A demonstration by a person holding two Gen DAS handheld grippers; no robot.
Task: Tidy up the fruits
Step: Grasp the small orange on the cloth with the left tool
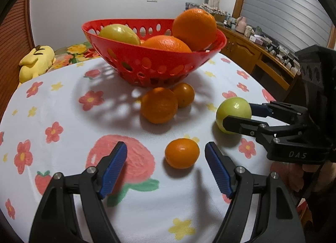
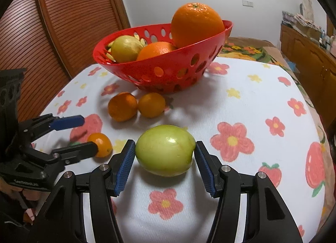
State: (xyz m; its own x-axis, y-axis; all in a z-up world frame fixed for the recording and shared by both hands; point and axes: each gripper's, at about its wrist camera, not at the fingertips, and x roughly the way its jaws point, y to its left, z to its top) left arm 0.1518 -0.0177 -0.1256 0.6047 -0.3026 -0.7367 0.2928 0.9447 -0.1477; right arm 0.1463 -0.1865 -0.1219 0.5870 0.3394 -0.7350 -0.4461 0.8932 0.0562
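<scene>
A red basket (image 1: 159,62) (image 2: 168,68) holds two big oranges and a yellow-green fruit. Two tangerines (image 1: 159,105) (image 2: 122,106) lie side by side in front of it. My left gripper (image 1: 166,154) is open, its pads either side of a small tangerine (image 1: 181,153) (image 2: 100,144) on the cloth, not touching it. My right gripper (image 2: 164,150) is open around a green apple (image 2: 166,150) (image 1: 233,114) that rests on the cloth; its pads sit close to the apple's sides, with small gaps.
The table has a white cloth (image 1: 63,100) with red flowers and strawberries. A yellow plush toy (image 1: 35,62) lies beyond the far left edge. A wooden cabinet (image 1: 258,58) with clutter stands at the right, and a wooden shutter door (image 2: 69,22) at the left.
</scene>
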